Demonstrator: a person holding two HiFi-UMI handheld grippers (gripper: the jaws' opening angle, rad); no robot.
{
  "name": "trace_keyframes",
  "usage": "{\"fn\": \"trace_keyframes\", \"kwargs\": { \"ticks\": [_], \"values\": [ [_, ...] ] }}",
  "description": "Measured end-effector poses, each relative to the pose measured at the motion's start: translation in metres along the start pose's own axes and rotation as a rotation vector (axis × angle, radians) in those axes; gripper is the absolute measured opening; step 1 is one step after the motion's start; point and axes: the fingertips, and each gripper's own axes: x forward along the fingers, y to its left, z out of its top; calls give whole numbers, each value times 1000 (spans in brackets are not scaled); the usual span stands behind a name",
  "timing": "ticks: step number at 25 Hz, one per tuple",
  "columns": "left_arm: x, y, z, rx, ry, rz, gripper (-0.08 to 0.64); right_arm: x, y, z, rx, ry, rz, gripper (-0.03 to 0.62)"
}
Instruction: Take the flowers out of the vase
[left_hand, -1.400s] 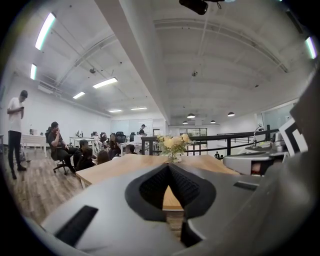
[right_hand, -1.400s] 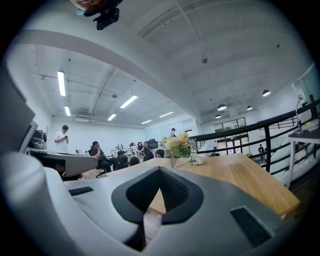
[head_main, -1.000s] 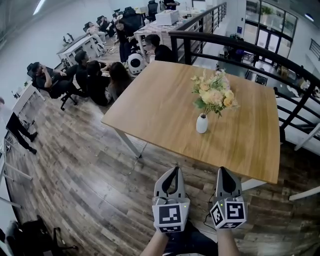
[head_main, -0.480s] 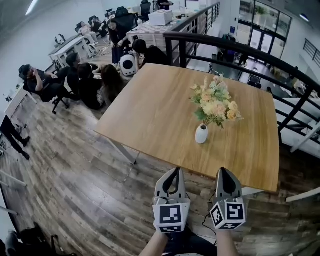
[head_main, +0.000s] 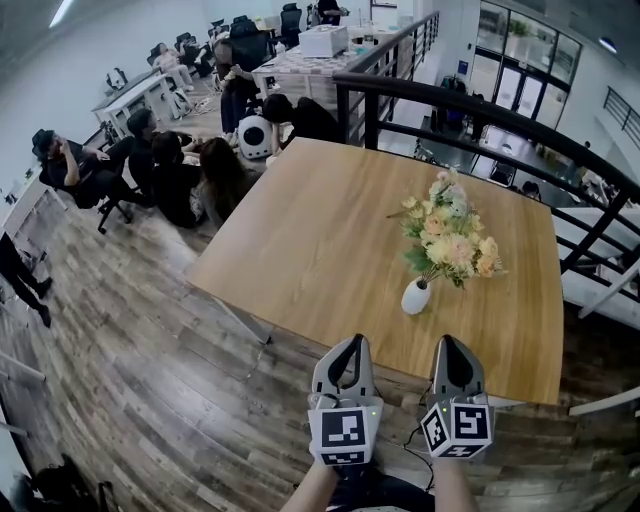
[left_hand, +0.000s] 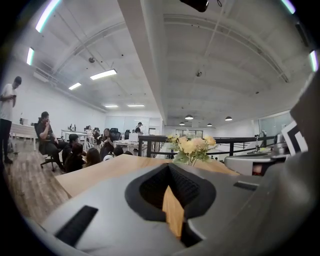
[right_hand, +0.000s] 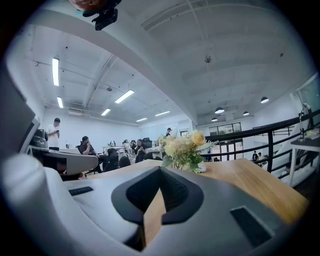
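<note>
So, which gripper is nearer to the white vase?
Right. In the head view the right gripper is below the vase, slightly to its right; the left gripper is farther off, to its lower left. Neither touches it.

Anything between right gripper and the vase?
No. The head view shows only bare table between the right gripper and the vase; nothing stands there.

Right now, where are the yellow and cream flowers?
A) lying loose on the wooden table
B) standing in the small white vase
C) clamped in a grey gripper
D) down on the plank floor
B: the yellow and cream flowers stand in the small white vase on the light wooden table.
</note>
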Motion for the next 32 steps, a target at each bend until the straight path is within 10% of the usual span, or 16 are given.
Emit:
{"fn": "trace_keyframes", "kwargs": {
  "ticks": [32],
  "values": [
    [83,35,-18,-55,49,-72,25,82,-8,-22,-16,74,-71,5]
  ]
}}
